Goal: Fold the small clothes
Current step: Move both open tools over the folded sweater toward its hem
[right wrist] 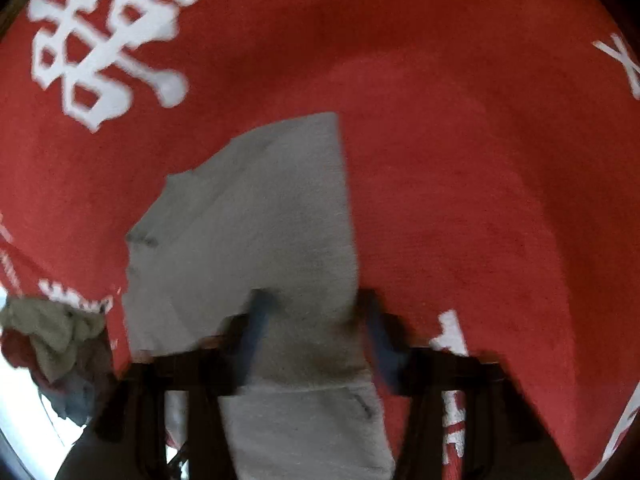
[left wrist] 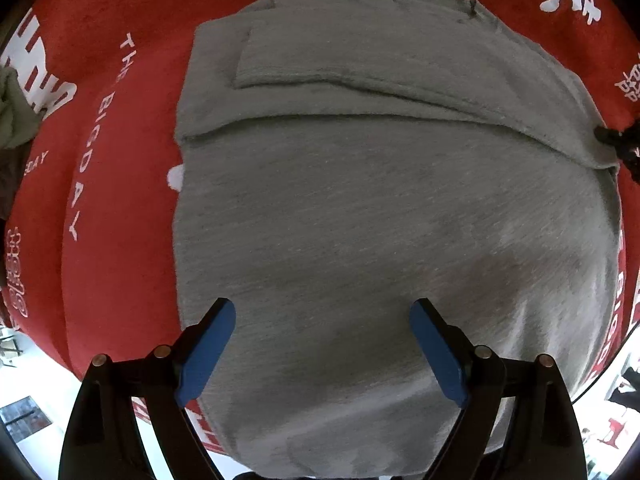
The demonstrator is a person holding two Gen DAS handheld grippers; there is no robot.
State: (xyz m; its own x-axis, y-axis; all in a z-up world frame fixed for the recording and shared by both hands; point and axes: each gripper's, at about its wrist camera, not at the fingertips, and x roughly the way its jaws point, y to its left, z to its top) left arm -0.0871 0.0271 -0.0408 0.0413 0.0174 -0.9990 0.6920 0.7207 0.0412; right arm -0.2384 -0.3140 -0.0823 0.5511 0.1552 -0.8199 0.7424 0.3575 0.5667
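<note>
1. Left wrist view: surface [left wrist: 120,120] covered in red cloth with white lettering [left wrist: 86,148].
2. Grey garment [left wrist: 360,200] spread flat mid-surface, a sleeve folded across its far part, near hem hanging past the near edge.
3. Left gripper [left wrist: 322,308] directly above the garment's near half, blue fingers [left wrist: 208,352] spread wide, pinching nothing.
4. Crumpled pile of clothes [left wrist: 16,116] at the far left edge.
5. Right wrist view, blurred: same red surface [right wrist: 460,160], large white characters [right wrist: 108,36] far left.
6. Folded grey garment [right wrist: 260,220] near centre.
7. Right gripper [right wrist: 316,304] over its right edge, fingers apart, grey cloth between, no pinch visible.
8. Pile of clothes [right wrist: 52,332] near left.
</note>
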